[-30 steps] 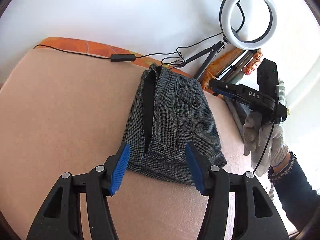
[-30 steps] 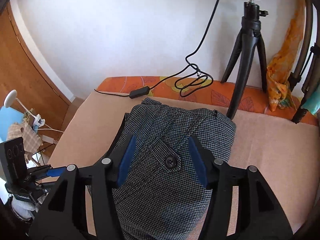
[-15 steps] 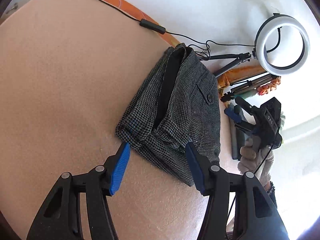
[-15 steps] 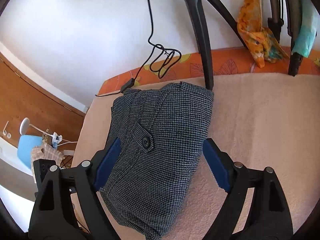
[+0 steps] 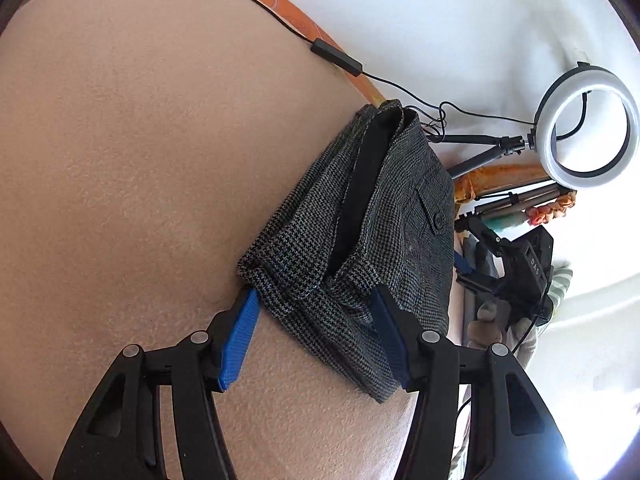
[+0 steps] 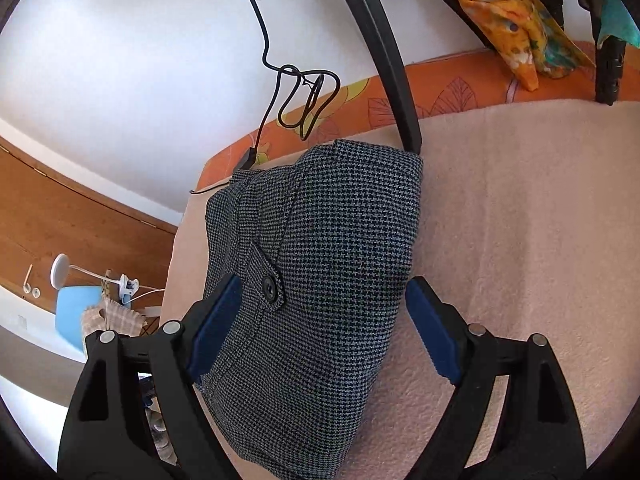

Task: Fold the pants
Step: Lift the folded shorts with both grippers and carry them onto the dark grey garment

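The folded pants [image 5: 360,232] are framed between both sets of fingers. The left gripper [image 5: 316,334] and right gripper [image 6: 322,326] are spread wide, nothing grasped.

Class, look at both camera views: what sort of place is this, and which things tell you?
Probably a home room rigged for filming: folded pants on a blanket-covered surface, a ring light, a desk lamp.

Lit ring light [image 5: 587,126] on black tripod [image 5: 482,151], upper right of left wrist frame. Black cable [image 6: 302,98] looped over orange patterned edge [image 6: 448,80], upper centre of right wrist frame. White lamp [image 6: 60,276], blue chair [image 6: 76,310] at left.
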A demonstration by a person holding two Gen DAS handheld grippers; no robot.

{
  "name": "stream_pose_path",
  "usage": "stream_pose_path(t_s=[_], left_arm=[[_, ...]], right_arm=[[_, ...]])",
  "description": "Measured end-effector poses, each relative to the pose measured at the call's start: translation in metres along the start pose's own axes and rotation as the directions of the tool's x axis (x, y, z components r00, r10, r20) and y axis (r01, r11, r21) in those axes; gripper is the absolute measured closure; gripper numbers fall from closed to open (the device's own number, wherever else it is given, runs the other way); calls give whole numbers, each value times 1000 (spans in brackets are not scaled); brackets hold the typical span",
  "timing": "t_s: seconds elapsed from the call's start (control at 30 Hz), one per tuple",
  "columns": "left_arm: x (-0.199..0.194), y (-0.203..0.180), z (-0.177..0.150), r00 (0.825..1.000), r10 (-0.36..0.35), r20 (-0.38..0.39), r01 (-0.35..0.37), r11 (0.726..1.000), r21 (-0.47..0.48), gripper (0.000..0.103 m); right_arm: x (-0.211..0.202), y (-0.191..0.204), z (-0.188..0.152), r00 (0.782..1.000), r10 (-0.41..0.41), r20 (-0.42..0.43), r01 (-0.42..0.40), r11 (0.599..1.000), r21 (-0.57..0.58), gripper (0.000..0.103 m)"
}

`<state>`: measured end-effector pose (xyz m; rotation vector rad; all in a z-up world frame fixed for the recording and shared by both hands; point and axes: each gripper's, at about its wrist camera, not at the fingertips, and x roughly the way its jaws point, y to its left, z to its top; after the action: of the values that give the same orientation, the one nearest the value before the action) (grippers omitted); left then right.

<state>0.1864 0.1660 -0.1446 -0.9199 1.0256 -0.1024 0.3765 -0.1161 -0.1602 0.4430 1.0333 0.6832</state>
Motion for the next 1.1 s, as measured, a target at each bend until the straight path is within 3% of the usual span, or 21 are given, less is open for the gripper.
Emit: stream_pose_path(t_s=[0.43,0.6,0.7,0.77,1.0,1.1], left_arm=[[8,-5,5,997,9,82,-7,1000,-22,46],[16,-13,3,993,20,114,-26,998,50,46],[23,-18,2,993,0,115,-10,996,85,48],[27,-21,3,994,-6,106,-6,994,111,59],[25,-34,1,992,1,126,-25,981,191,67],[22,-40,0,991,-9,131,-22,973,231,70]], right_arm=[[21,-15,5,997,56,45,-59,995,83,17],[30,2,3,999,-10,51,8,1000,24,19],[35,11,1,998,-33,49,32,999,22,31],[38,14,0,998,-39,47,38,999,32,38],[26,16,-3,995,-75,72,75,997,2,69],[20,22,-7,992,-97,87,99,995,-26,76]])
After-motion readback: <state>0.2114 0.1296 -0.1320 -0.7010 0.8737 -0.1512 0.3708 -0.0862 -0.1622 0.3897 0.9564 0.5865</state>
